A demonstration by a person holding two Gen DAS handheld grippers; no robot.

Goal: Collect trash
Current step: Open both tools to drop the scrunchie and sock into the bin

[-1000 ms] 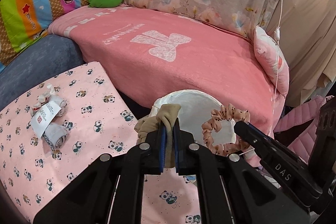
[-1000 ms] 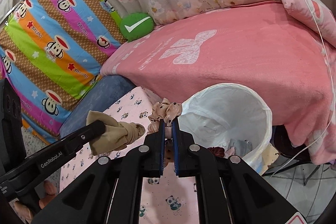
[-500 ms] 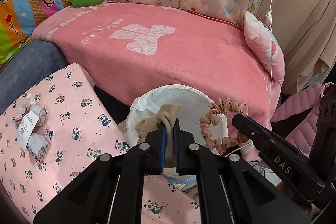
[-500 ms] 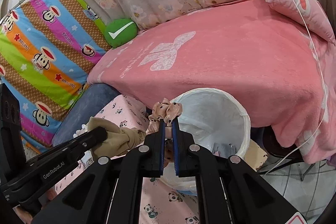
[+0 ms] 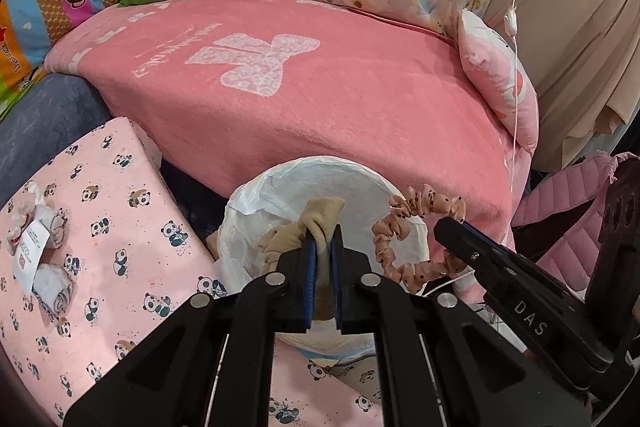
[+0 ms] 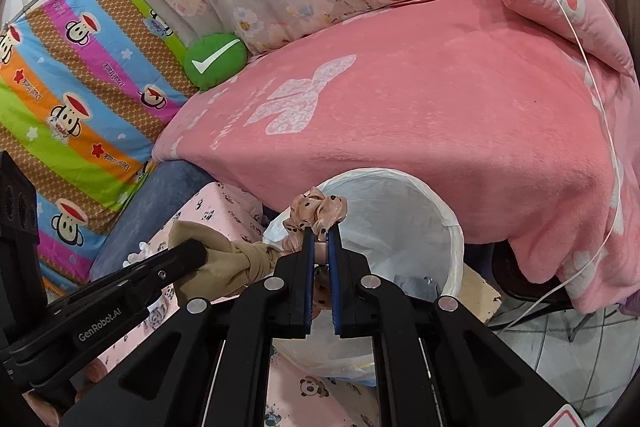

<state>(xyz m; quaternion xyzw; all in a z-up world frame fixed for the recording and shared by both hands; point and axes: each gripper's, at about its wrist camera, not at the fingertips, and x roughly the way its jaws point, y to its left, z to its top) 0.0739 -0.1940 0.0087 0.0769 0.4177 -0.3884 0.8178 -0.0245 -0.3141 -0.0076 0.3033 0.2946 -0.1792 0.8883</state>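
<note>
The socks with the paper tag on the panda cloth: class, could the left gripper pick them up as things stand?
Probably not yet. The left gripper is shut on a beige cloth over the white bin; the tagged socks lie uncovered.

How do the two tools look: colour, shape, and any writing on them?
Both are matte black plastic. The left tool and the right tool each have two flat fingers lined with blue pads, joined to angular black linkages with round silver rivets. White lettering reads "GenRobot.AI" on the left, "DAS" on the right.
</note>
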